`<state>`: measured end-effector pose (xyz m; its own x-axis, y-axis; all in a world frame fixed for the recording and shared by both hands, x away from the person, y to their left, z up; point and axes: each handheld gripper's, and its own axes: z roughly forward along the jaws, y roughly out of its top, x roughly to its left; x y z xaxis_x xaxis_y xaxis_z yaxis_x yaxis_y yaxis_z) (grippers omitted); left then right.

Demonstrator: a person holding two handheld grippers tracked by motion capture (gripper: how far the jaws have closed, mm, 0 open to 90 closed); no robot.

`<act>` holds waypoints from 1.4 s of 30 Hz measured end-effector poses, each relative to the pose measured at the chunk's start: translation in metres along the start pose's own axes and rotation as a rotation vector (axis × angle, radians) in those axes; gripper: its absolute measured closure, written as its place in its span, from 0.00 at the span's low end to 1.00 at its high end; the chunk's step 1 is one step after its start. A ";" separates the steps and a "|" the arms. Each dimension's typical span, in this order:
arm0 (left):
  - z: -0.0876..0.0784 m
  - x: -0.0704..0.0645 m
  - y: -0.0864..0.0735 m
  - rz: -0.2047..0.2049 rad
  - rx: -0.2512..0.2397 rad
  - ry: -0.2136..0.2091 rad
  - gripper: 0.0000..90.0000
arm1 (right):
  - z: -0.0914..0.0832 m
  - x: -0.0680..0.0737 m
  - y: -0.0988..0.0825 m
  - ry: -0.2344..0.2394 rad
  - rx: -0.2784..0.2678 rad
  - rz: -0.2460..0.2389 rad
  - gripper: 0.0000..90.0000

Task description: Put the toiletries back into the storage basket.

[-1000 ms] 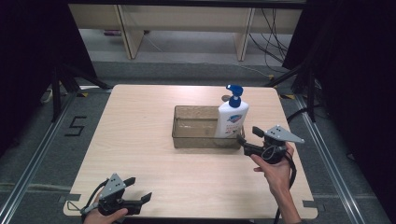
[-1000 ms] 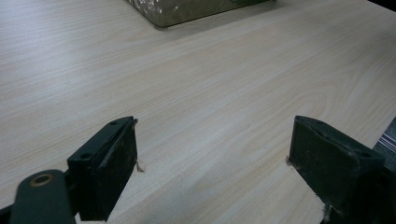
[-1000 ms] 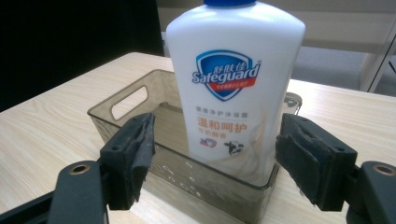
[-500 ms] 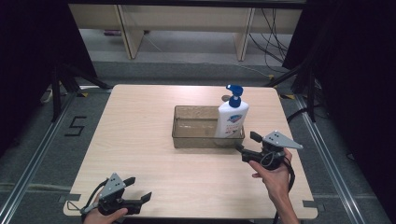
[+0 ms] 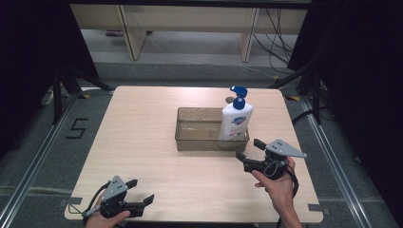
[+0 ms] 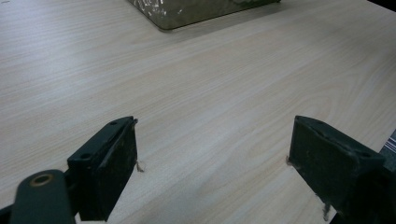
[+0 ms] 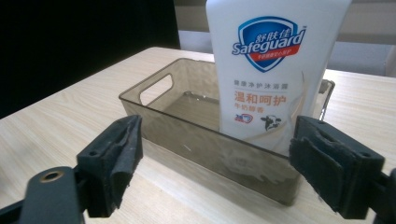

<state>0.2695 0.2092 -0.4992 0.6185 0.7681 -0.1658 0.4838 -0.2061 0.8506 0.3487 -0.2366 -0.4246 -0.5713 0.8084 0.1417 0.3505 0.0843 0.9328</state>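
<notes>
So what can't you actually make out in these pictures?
- Soap bottle: its pump top is cut off by the top edge of the right gripper view.
- Bottle's base: blurred behind the tinted wall of the plastic bin in that view.
- Small object behind the bottle's pump, high view: too small to identify.
- Bin, left gripper view: mostly cut off by the top edge.

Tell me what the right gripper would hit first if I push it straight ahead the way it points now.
Most likely the near wall of the clear bin, just ahead of the open right gripper. The soap bottle stands upright inside the bin, behind that wall, so it would come second.
</notes>
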 end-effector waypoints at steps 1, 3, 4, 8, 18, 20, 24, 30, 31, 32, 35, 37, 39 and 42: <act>0.000 0.000 0.000 0.002 0.003 0.001 0.16 | -0.001 0.000 0.000 -0.004 -0.001 -0.009 0.19; 0.001 0.001 0.000 0.000 0.005 -0.003 0.16 | -0.002 0.001 -0.001 -0.002 -0.008 0.002 0.18; 0.001 0.001 -0.001 -0.002 0.003 -0.003 0.16 | -0.003 0.002 -0.002 -0.002 -0.007 0.008 0.17; -0.001 0.000 -0.001 0.002 0.002 -0.006 0.16 | -0.004 0.004 -0.006 -0.001 -0.003 0.020 0.17; -0.001 0.000 -0.001 0.010 0.006 -0.010 0.16 | -0.001 0.014 -0.015 0.032 0.013 0.001 0.17; -0.001 0.000 -0.001 0.008 0.004 -0.008 0.16 | -0.002 0.019 -0.017 0.042 0.030 0.023 0.17; -0.001 0.000 -0.001 0.009 0.005 -0.008 0.16 | -0.002 0.022 -0.021 0.057 0.033 0.023 0.17; 0.000 0.000 -0.001 0.012 0.007 -0.012 0.16 | -0.002 0.024 -0.025 0.066 0.032 -0.014 0.17; 0.000 0.000 -0.001 0.012 0.006 -0.012 0.16 | -0.002 0.025 -0.025 0.063 0.025 -0.017 0.17; 0.000 0.000 -0.001 0.011 0.006 -0.012 0.16 | -0.003 0.026 -0.026 0.063 0.038 -0.015 0.17; 0.000 0.000 -0.001 0.012 0.006 -0.011 0.16 | -0.006 0.029 -0.028 0.075 0.048 0.011 0.17; 0.000 0.000 -0.001 0.012 0.006 -0.012 0.16 | -0.006 0.029 -0.029 0.068 0.045 0.003 0.17; 0.000 0.000 -0.001 0.013 0.005 -0.012 0.16 | -0.006 0.029 -0.031 0.078 0.043 -0.007 0.17; 0.000 0.000 -0.001 0.012 0.006 -0.011 0.16 | -0.007 0.030 -0.033 0.085 0.041 -0.015 0.17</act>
<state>0.2687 0.2093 -0.4996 0.6311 0.7588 -0.1609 0.4801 -0.2191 0.8494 0.3149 -0.2194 -0.4486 -0.6370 0.7548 0.1566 0.3703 0.1215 0.9209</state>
